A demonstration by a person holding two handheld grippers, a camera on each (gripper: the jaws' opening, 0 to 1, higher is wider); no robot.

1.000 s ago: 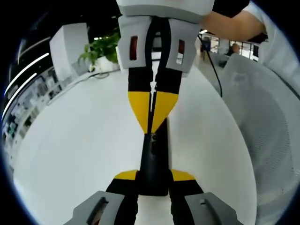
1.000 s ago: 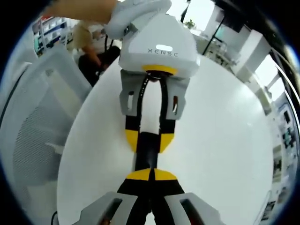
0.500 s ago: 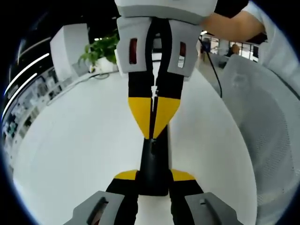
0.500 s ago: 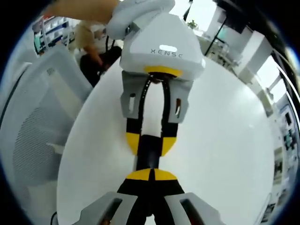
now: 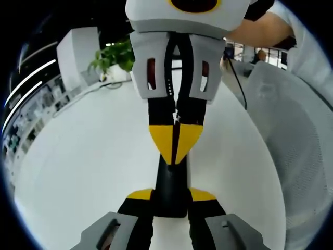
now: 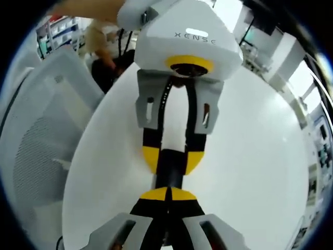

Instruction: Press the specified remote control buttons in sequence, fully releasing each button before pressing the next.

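A slim black remote control (image 5: 170, 183) lies lengthwise between my left gripper's (image 5: 170, 196) yellow-tipped jaws, which are shut on its sides over the white table (image 5: 88, 161). My right gripper (image 5: 175, 152) comes in from the top of the left gripper view. Its jaws are shut to a single yellow point that rests on the remote's upper face. In the right gripper view, my right gripper's (image 6: 167, 194) shut tips sit on the near end of the remote (image 6: 168, 171). Beyond them the left gripper (image 6: 171, 159) holds the remote from the far side.
A white mesh chair (image 5: 291, 135) stands close beside the round table, and the same chair (image 6: 36, 140) is seen in the right gripper view. A potted plant (image 5: 112, 57) sits at the table's far edge. A person's arm (image 5: 255, 26) holds the right gripper. Shelves and desks lie beyond.
In the left gripper view the right gripper's shut tip has slid along the remote toward the left gripper's jaws. The left gripper's hold on the remote is unchanged.
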